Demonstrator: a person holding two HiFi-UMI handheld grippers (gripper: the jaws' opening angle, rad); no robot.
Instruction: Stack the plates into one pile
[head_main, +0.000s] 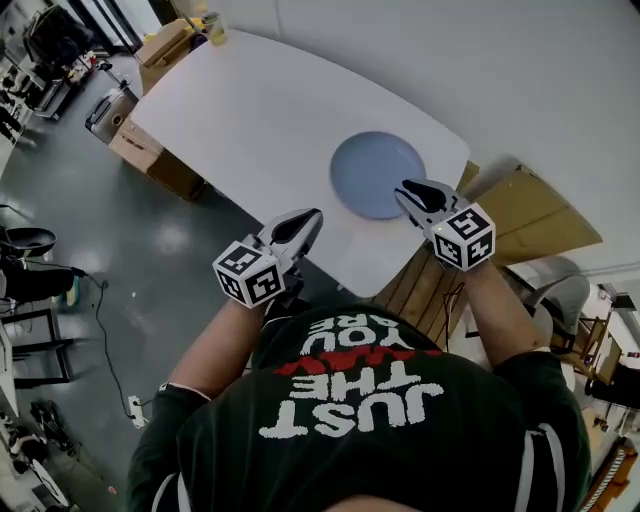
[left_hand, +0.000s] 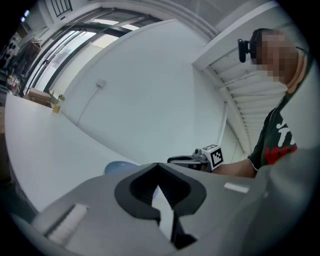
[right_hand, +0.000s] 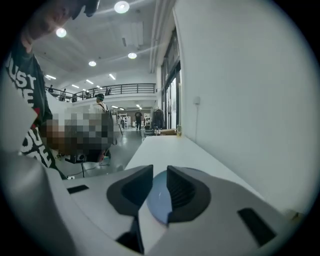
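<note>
Right gripper (head_main: 408, 190): jaws spread a little, nothing pinched. In the head view its tips sit at the right edge of the plate (head_main: 378, 174). In its own view (right_hand: 159, 169) a slice of the plate (right_hand: 159, 200) shows through the gap, beyond the pads and not pressed by them.

Left gripper (head_main: 315, 214): fingertips pressed together and empty, as its own view (left_hand: 158, 166) shows. It is lower left of the plate in the head view, over the table's near edge and clear of the plate.

Plate: round, pale blue-grey, with a smooth matte face and a shallow raised rim. It lies flat on the table (head_main: 250, 110), right of centre in the head view and close to the near edge. Whether it is one plate or several cannot be told. A blue sliver of it (left_hand: 116, 168) shows left of the jaws in the left gripper view.

Table: white, with rounded corners and a bare top apart from the plate and a yellowish jar (head_main: 215, 28) at its far corner, top of the frame.

Marker cubes: one on each gripper, left (head_main: 247, 272) and right (head_main: 464, 236).

Person: dark green shirt (head_main: 370, 400) with white and red lettering, bottom of the frame.

Surroundings: cardboard boxes (head_main: 165, 50) at upper left, wooden panels (head_main: 540, 215) at right, grey floor (head_main: 120, 260) at left.
</note>
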